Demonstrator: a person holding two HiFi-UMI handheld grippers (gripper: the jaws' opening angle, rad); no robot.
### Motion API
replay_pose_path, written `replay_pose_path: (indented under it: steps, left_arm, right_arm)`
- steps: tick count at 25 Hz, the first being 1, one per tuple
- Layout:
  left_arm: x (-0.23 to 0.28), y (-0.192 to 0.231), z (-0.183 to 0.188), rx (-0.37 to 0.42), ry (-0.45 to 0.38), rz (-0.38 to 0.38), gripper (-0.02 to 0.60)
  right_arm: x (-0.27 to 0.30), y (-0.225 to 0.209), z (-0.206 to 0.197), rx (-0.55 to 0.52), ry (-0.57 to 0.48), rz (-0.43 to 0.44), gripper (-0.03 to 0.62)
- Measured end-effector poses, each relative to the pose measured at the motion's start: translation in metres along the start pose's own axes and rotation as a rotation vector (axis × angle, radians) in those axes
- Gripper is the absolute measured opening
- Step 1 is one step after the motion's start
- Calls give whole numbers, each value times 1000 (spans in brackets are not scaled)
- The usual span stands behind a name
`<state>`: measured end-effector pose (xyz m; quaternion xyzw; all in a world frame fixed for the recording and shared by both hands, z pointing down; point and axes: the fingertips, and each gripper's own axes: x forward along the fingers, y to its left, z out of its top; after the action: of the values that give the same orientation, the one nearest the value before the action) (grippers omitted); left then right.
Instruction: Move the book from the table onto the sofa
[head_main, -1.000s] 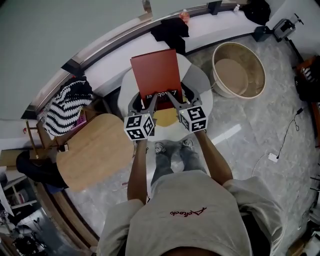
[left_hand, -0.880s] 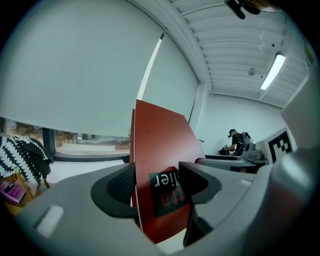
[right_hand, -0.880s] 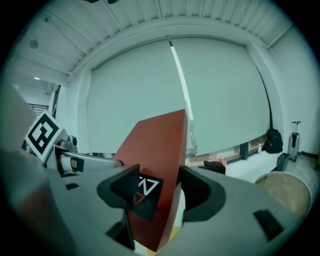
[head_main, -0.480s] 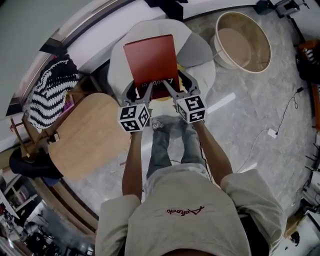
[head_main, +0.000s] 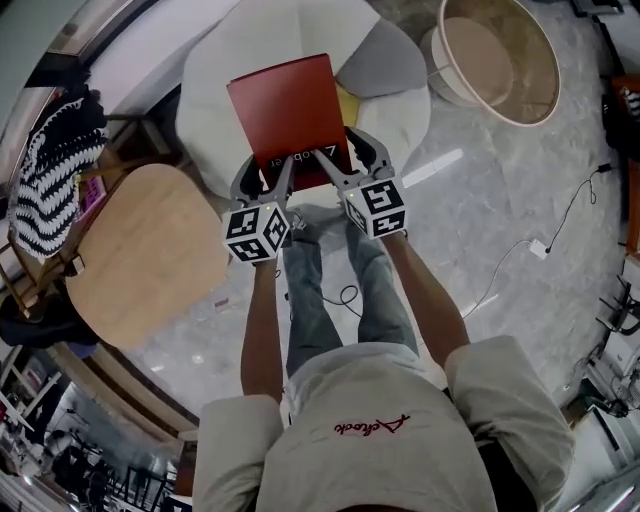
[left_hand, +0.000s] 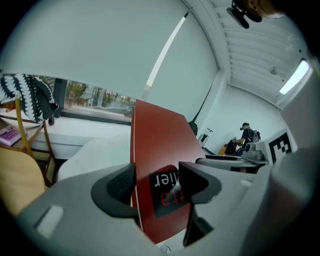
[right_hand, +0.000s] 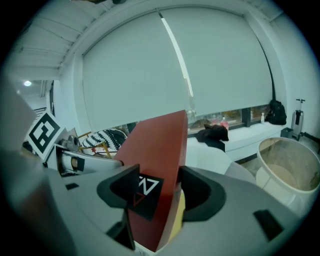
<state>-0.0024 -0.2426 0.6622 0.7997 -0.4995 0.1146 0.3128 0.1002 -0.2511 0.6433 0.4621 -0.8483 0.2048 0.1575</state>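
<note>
A dark red book (head_main: 288, 110) with a black label near its lower edge is held flat in the air over the white sofa (head_main: 225, 60). My left gripper (head_main: 272, 180) is shut on the book's near left corner, and the right gripper (head_main: 332, 168) is shut on its near right corner. In the left gripper view the book (left_hand: 161, 165) stands edge-on between the jaws of the left gripper (left_hand: 156, 186). The right gripper view shows the book (right_hand: 157, 160) clamped the same way in the right gripper (right_hand: 159, 192), with yellow page edges below.
A round wooden table (head_main: 135, 255) sits at the left, next to a chair with a striped black-and-white cloth (head_main: 45, 165). A grey cushion (head_main: 380, 72) lies on the sofa's right side. A large round beige tub (head_main: 500, 55) stands at the right. Cables (head_main: 520, 255) trail over the marble floor.
Both grippers have carried the book forward over the sofa. The person has stepped closer, so the sofa and table have slid down and nearer in the head view.
</note>
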Motion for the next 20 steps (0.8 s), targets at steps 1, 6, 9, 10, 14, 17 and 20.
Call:
replay_pose_path:
  steps: [1, 6, 9, 10, 14, 17, 20]
  left_arm:
    - [3, 3, -12, -9, 13, 5, 272]
    - [18, 19, -76, -40, 89, 23, 272]
    - [22, 29, -115, -56, 132, 30, 270]
    - [24, 31, -127, -62, 145, 31, 272]
    - [35, 43, -167, -88, 193, 29, 270]
    - [45, 53, -189, -104, 216, 20, 270]
    - [53, 61, -209, -107, 237, 13, 270]
  right_arm:
    - [3, -1, -12, 5, 15, 5, 250]
    - [16, -4, -80, 51, 91, 20, 250]
    - [22, -2, -122, 82, 135, 23, 250]
    - [23, -2, -134, 90, 149, 22, 250]
    - [33, -5, -174, 105, 200, 25, 250]
    - [43, -6, -198, 108, 229, 16, 250]
    - [50, -9, -219, 116, 248, 13, 250]
